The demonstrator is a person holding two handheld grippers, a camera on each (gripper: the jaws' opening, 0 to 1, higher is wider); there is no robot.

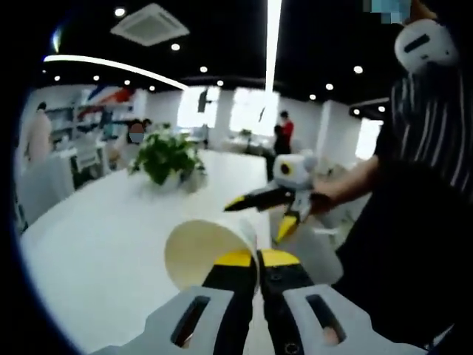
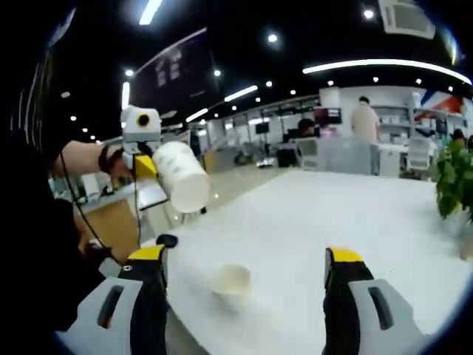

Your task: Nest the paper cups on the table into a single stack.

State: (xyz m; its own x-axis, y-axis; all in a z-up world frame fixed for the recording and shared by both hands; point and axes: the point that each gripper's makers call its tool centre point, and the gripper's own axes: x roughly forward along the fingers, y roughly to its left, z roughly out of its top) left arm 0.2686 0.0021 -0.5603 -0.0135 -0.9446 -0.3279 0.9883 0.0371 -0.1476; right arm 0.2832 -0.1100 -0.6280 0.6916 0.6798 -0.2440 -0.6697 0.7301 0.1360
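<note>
My left gripper [image 1: 258, 259] is shut on the rim of a cream paper cup [image 1: 203, 251], whose open mouth faces the camera. In the right gripper view that same cup [image 2: 181, 176] hangs on its side in the air at the left, held by the left gripper [image 2: 146, 166]. A second paper cup [image 2: 231, 281] stands upright on the white table [image 2: 332, 214] near its front edge. My right gripper [image 2: 245, 255] is open wide, its jaws either side of that cup and above it. From the left gripper view the right gripper [image 1: 259, 220] hovers open just beyond the held cup.
A potted green plant [image 1: 166, 155] stands toward the middle of the table and shows again as the plant [image 2: 454, 177] at the right edge. The person's striped torso [image 1: 429, 148] is at the table's side. Desks and people stand far behind.
</note>
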